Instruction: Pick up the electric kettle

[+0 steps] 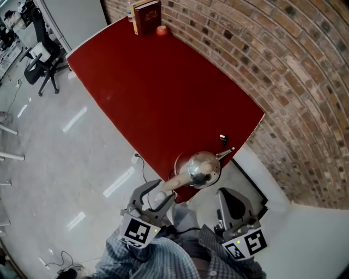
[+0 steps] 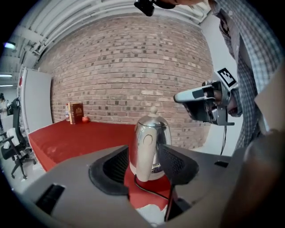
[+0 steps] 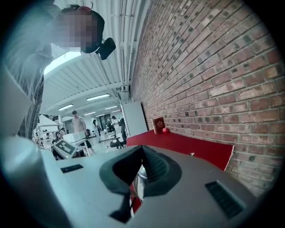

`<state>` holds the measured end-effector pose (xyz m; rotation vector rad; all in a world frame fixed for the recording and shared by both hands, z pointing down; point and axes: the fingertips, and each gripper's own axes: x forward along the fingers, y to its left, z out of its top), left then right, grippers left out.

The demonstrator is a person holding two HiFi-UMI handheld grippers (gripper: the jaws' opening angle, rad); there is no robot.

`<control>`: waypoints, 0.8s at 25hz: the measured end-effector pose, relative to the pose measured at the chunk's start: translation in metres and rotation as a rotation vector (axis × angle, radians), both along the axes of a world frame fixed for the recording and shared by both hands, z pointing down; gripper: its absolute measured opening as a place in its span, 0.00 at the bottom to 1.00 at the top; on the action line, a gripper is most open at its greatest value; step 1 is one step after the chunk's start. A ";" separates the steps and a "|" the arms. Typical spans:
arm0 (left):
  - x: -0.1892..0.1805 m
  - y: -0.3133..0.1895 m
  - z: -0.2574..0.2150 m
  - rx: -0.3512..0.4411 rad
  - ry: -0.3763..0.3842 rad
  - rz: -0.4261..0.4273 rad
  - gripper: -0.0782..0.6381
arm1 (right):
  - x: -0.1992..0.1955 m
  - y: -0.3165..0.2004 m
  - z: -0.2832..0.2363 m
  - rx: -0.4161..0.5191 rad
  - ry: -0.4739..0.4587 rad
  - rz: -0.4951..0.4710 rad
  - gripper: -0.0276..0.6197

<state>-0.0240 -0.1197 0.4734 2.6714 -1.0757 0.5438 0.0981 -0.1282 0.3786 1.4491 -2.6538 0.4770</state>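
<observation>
The electric kettle (image 1: 199,169) is shiny steel with a cream handle and stands on the near corner of the red table (image 1: 163,98). In the left gripper view the kettle (image 2: 153,142) turns its handle toward me. My left gripper (image 1: 163,192) is open, and its pads (image 2: 173,161) flank the handle without pressing on it. My right gripper (image 1: 226,195) hangs just right of the kettle, off the table corner, with its jaws shut and nothing in them. Its own view shows the right gripper (image 3: 141,167) hiding all but a steel sliver of the kettle (image 3: 137,186).
A black cord (image 2: 151,189) runs from the kettle's base over the table edge. A brown book (image 1: 147,16) and a small red fruit (image 1: 162,30) sit at the far corner. The brick wall (image 1: 289,82) borders the table's right side. An office chair (image 1: 41,62) stands far left.
</observation>
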 end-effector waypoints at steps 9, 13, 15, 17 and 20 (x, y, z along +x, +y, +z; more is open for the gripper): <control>0.008 -0.008 0.034 -0.036 -0.041 0.062 0.39 | -0.006 -0.001 0.007 -0.031 -0.003 0.024 0.05; 0.013 -0.012 0.045 -0.039 -0.055 0.071 0.39 | -0.002 -0.003 0.015 -0.049 0.006 0.027 0.05; 0.013 -0.011 0.048 -0.072 -0.044 0.072 0.39 | 0.000 -0.004 0.017 -0.054 0.011 0.030 0.05; 0.012 -0.013 0.050 -0.098 -0.023 0.062 0.39 | 0.004 -0.008 0.017 -0.050 0.015 0.036 0.05; 0.011 -0.018 0.052 -0.108 -0.015 0.046 0.34 | 0.013 -0.013 0.020 -0.050 0.026 0.057 0.05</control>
